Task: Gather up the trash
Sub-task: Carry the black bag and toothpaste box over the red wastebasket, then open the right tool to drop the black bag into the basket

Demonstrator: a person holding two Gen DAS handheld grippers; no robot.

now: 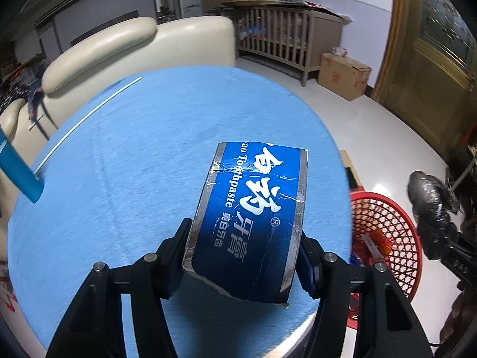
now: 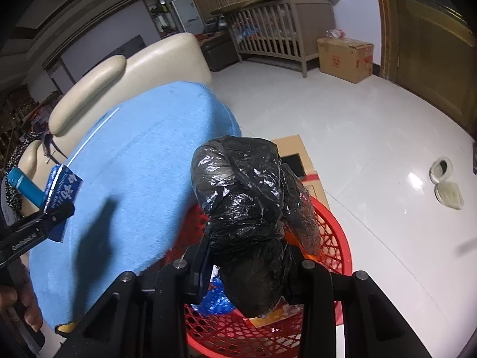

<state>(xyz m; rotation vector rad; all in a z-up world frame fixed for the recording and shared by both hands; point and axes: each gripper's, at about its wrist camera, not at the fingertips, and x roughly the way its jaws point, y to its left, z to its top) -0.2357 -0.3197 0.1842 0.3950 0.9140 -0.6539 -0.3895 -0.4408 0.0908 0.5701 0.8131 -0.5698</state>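
Note:
My left gripper (image 1: 244,244) is shut on a blue toothpaste box (image 1: 253,208) with silver edges and white lettering, held above the round table's blue cloth (image 1: 134,155). The same box (image 2: 61,189) shows at the left of the right wrist view, in the left gripper's fingers (image 2: 50,217). My right gripper (image 2: 247,268) is shut on a crumpled black plastic bag (image 2: 247,208), which hangs over the red mesh basket (image 2: 331,232) on the floor. In the left wrist view the bag (image 1: 429,197) and basket (image 1: 387,232) sit at the right.
The basket holds blue and orange scraps (image 2: 219,301). A flat cardboard piece (image 2: 301,155) lies behind it on the white tile floor. A cream sofa (image 1: 143,44), a wooden crib (image 1: 283,38) and a cardboard box (image 1: 342,74) stand beyond. A white stick (image 1: 89,119) lies on the cloth.

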